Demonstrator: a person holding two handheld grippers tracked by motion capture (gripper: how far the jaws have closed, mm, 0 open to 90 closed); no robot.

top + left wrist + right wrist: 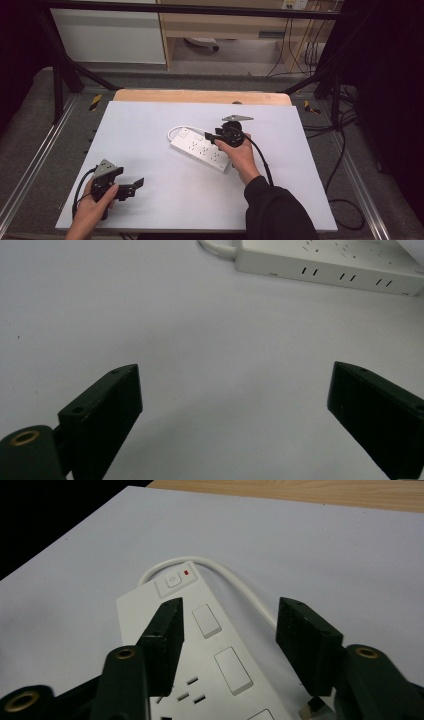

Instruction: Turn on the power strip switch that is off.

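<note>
Item: white power strip [201, 149], lying flat near the middle of the white table [150, 200], its cord [176, 130] looping from the far end. In the right gripper view a red indicator light [187, 572] is being shown beside the main button [172, 581], with individual rocker switches [206, 620] lined along the strip below it.

Right gripper [212, 136]: being held low over the switch end of the strip, jaws parted moderately with nothing between them. In its own view the jaws are being seen to straddle the row of switches, one over the strip's body, the other past its edge near the cord. Whether a jaw is touching the strip cannot be told.

Left gripper [136, 184]: being kept at the near left of the table, well apart from the strip, jaws spread wide and empty, as its own view confirms.

Progress: judged early. The strip is being approached, probably for a switch or the main button; no press or grasp is being shown yet. Contact and the action itself are being left to do.
</note>
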